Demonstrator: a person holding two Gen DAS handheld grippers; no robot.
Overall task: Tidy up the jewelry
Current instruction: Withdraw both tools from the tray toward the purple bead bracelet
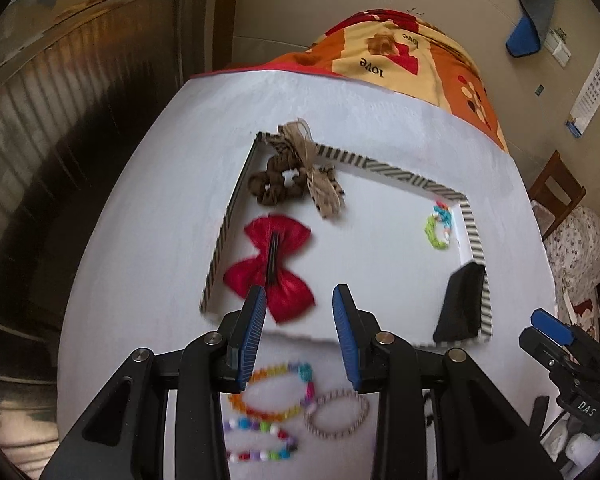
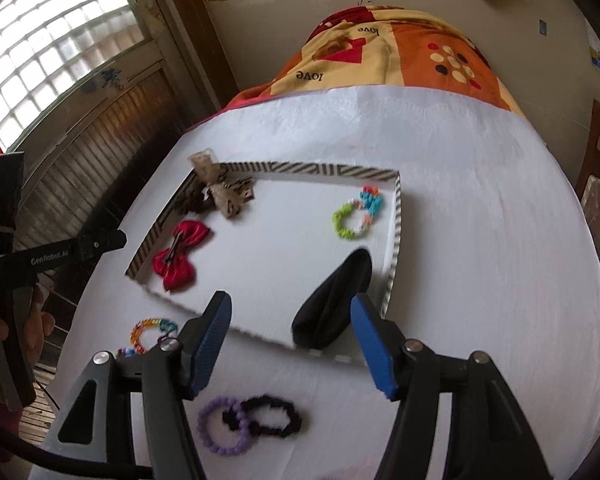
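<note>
Landmark: striped tray (image 2: 396, 232) on white table (image 2: 480, 208).
Inside tray: red bow (image 2: 180, 258), brown scrunchie (image 1: 276, 184), green bracelet (image 2: 354, 214), black pouch (image 2: 332, 304).
Outside tray, near side: rainbow bracelet (image 1: 274, 392), purple bracelet (image 2: 220, 426), black scrunchie (image 2: 270, 416).
Left gripper (image 1: 300, 300): jaws apart, empty, above tray's near edge.
Right gripper (image 2: 290, 316): jaws apart, empty, beside pouch.

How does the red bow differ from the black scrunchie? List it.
1. The red bow lies inside the striped tray; the black scrunchie lies outside it on the white cloth.
2. The bow is flat, with a dark clip across its middle; the scrunchie is a ruffled ring overlapping a purple band.
Both lie untouched.
</note>
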